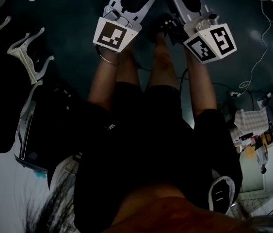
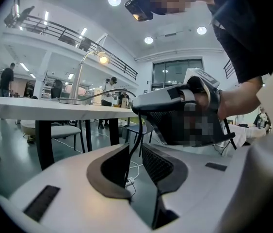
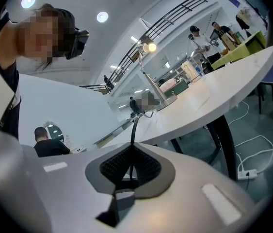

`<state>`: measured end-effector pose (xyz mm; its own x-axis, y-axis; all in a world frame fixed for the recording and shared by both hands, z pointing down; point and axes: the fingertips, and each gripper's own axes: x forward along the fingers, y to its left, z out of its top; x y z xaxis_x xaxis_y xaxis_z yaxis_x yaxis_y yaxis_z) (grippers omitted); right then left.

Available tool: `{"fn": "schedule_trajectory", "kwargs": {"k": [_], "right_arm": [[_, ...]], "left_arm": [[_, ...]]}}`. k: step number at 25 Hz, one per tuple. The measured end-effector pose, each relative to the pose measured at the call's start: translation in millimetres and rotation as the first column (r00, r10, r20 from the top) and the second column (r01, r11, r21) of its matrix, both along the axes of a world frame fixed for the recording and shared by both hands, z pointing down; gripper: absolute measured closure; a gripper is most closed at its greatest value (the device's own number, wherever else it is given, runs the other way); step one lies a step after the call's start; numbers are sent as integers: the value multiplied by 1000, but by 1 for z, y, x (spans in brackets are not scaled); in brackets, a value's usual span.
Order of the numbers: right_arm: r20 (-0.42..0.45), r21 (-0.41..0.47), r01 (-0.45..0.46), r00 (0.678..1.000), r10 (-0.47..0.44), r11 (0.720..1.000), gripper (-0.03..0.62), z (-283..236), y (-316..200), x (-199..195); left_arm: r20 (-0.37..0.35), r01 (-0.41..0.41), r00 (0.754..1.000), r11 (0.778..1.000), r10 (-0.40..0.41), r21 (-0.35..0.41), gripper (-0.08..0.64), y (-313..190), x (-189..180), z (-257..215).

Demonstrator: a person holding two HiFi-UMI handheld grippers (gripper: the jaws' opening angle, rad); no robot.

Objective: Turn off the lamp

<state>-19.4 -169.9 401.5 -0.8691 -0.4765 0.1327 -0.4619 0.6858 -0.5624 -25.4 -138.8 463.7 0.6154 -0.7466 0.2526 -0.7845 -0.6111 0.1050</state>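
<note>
Two grippers are held low, well short of the table and beneath its level. Your left gripper (image 2: 135, 149) has its pads a narrow slot apart and holds nothing. A thin dark cord (image 2: 136, 130) shows through the slot, but it appears to lie beyond the jaws rather than in them. Your right gripper (image 3: 132, 148) has its pads brought together, with nothing visibly caught between them.

Item under task: the lamp (image 3: 152, 74). It is lit and stands with its base flat on the white table (image 3: 214, 98), well apart from both grippers and above them.

Bearing: from the right gripper it lies at about 12 to 1 o'clock, nearly dead ahead along the jaws. From the left gripper it lies at about 11 o'clock, off to one side. Neither gripper is plainly nearer. In my judgement the right one is better aimed and should make the reach, up and forward.

Axis: the stem is the long axis. In the right gripper view it rises from the base leaning toward 11 o'clock. It then bends over at the top, so the head (image 3: 149, 46) hangs clear of the base and faces down at the table.

Switch: not made out in any view. You will have to find it as you close in. The head view shows only your legs and the floor, not the lamp.
</note>
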Motion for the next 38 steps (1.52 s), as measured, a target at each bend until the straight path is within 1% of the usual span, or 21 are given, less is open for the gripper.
{"fn": "schedule_trajectory", "kwargs": {"k": [3, 6, 8, 11, 14, 17, 19, 21, 23, 26, 29, 32, 35, 37, 38], "right_arm": [[11, -4, -1, 1000, 1, 1000, 580, -1, 2, -1], [20, -10, 6, 1000, -6, 1000, 580, -1, 3, -4], [19, -15, 9, 1000, -8, 1000, 580, 0, 3, -3], [13, -3, 10, 1000, -10, 1000, 578, 0, 2, -1], [-23, 49, 3, 1000, -2, 999, 570, -2, 1, 5], [-68, 142, -28, 997, 38, 989, 542, -8, -1, 16], [-69, 185, -47, 996, 60, 982, 537, -14, 0, 22], [-63, 199, -59, 995, 73, 978, 537, -15, 0, 28], [-82, 195, -66, 993, 83, 978, 537, -9, -1, 34], [-150, 186, -59, 985, 88, 981, 537, 9, 0, 41], [-212, 180, -34, 975, 72, 983, 537, 29, 6, 43], [-229, 161, -17, 972, 54, 987, 537, 42, 12, 41], [-244, 124, -30, 968, 60, 992, 537, 54, 12, 40], [-259, 118, -27, 964, 57, 993, 537, 60, 11, 39], [-272, 122, -11, 961, 44, 992, 536, 63, 11, 38]], "left_arm": [[26, -26, 999, 1000, 26, 9, 492, 0, 4, 1], [22, -26, 999, 1000, 26, 11, 494, -4, 6, 1], [27, -28, 999, 1000, 27, 12, 514, -6, 7, 1], [58, -59, 997, 998, 57, 24, 535, -4, 11, -1], [55, -57, 997, 998, 56, 32, 537, -4, 13, -7], [49, -61, 997, 997, 59, 42, 537, -3, 16, -16], [31, -55, 998, 997, 54, 47, 537, -4, 17, -20], [11, -38, 999, 998, 37, 42, 538, -5, 15, -22], [13, -35, 999, 999, 34, 41, 538, -5, 13, -25], [30, -50, 998, 998, 48, 49, 538, -5, 15, -32], [26, -39, 999, 998, 37, 52, 538, -6, 14, -39], [22, -38, 999, 998, 37, 59, 537, -7, 13, -46], [3, -43, 999, 997, 43, 65, 537, -7, 15, -56], [-16, -50, 999, 996, 52, 75, 537, -6, 17, -64], [-17, -59, 998, 995, 61, 84, 537, -6, 19, -68]]}}
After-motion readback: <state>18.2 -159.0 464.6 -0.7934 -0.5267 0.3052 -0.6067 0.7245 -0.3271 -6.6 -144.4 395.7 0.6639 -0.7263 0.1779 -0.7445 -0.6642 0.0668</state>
